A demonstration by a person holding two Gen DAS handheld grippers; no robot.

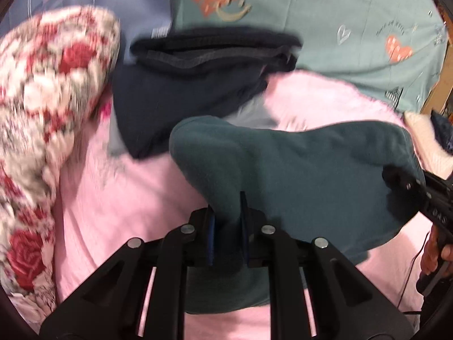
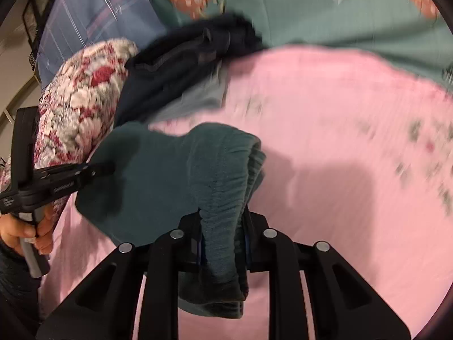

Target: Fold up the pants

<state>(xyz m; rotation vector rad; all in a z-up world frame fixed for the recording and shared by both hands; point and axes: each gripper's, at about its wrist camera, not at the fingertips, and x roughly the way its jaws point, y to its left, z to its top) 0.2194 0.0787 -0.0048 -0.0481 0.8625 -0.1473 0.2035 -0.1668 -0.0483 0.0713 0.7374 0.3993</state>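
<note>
Teal fleece pants [image 1: 283, 164] hang lifted above a pink sheet [image 1: 119, 198], held at both ends. My left gripper [image 1: 228, 221] is shut on one bunched edge of the pants. In the right wrist view my right gripper [image 2: 222, 226] is shut on the ribbed waistband end of the same pants [image 2: 158, 175]. The right gripper [image 1: 407, 187] shows at the right of the left wrist view, clamped on the cloth. Likewise the left gripper [image 2: 104, 168] appears at the left of the right wrist view, with a hand [image 2: 34, 232] on its handle.
A stack of folded dark navy garments [image 1: 198, 79] lies behind the pants. A floral red-and-white quilt [image 1: 48, 107] bulges at the left. A teal bedspread with heart prints [image 1: 354, 28] covers the far side. A wooden edge [image 1: 438, 90] shows at the far right.
</note>
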